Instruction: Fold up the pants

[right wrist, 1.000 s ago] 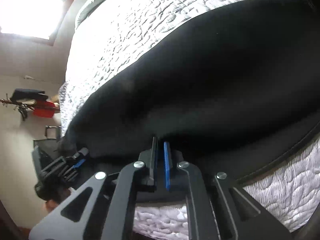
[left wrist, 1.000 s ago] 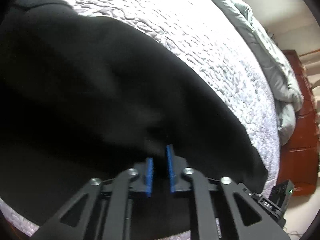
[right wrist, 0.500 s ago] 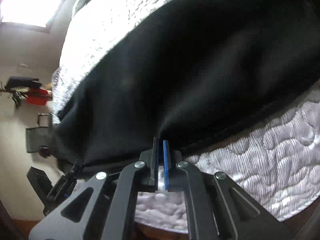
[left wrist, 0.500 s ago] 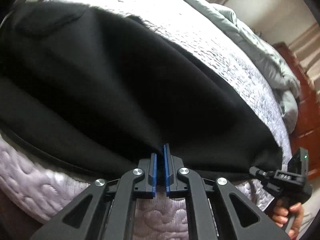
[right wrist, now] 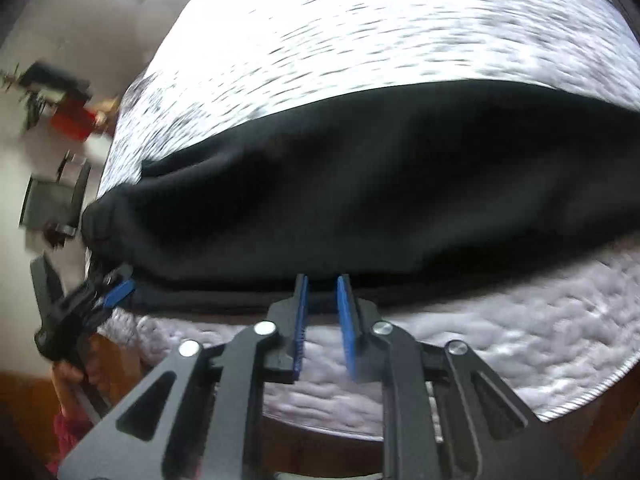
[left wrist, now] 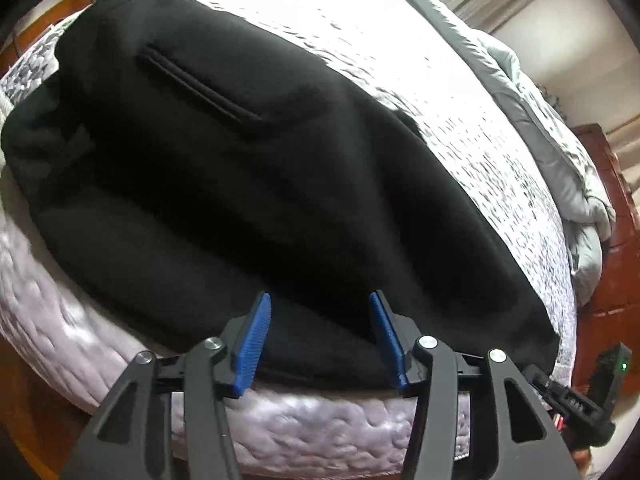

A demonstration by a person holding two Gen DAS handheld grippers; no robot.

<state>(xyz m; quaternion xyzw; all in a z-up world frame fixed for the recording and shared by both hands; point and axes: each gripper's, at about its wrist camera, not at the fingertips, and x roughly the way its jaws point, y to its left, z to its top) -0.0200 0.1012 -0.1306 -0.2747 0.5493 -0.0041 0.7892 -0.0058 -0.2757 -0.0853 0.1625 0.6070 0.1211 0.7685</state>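
Left wrist view first: the left tongs (left wrist: 318, 336) have sprung wide apart, blue pads (left wrist: 256, 344) spread with nothing between them, where half a second ago they were pinched tight on the cloth's near edge. So that is a release. The black pants (left wrist: 248, 184) now lie flat on the quilted mattress (left wrist: 460, 92) of the bed, near its front edge, with a welt pocket (left wrist: 200, 88) facing up and a doubled layer showing along the near side. A grey comforter (left wrist: 560, 152) is bunched at the far right, well apart from the garment. The other tool's body shows low at the right edge.

Right wrist view now: the right tongs (right wrist: 322, 320) are parted too, more narrowly, pads just off the folded near edge of the pants (right wrist: 360, 184) and hovering over bare mattress (right wrist: 500, 320); a moment back they were clamped on that edge. At far left the left tongs (right wrist: 116, 292) sit beside the pants' end, one blue pad visible.

Both let go together, so I judge this fold laid down; a further fold likely needs fresh grips.
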